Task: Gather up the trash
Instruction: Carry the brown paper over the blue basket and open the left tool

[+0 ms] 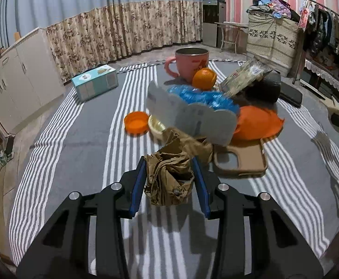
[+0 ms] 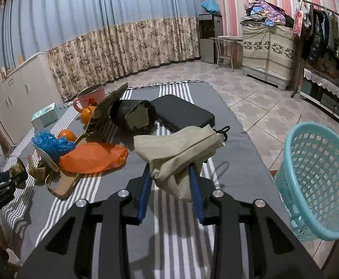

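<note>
My left gripper [image 1: 168, 162] is shut on a crumpled wad of brown paper [image 1: 167, 181], its blue pads pressing both sides just above the striped mat [image 1: 76, 153]. More brown paper [image 1: 188, 141] lies just beyond it. My right gripper [image 2: 169, 167] is shut on a beige cloth pouch [image 2: 176, 148], which sticks out up and to the right, lifted off the mat with its shadow below. A turquoise mesh basket [image 2: 315, 181] stands on the floor to the right of the mat. The left gripper's black frame shows at the right wrist view's far left edge.
On the mat lie an orange plastic bag [image 1: 255, 123], blue plastic [image 1: 202, 97], a white card [image 1: 192, 118], a tan phone case [image 1: 239, 160], an orange lid [image 1: 136, 123], a pink mug [image 1: 190, 62], oranges [image 1: 204, 75], a teal box [image 1: 95, 81], a black roll [image 2: 132, 114] and a black pad [image 2: 183, 111].
</note>
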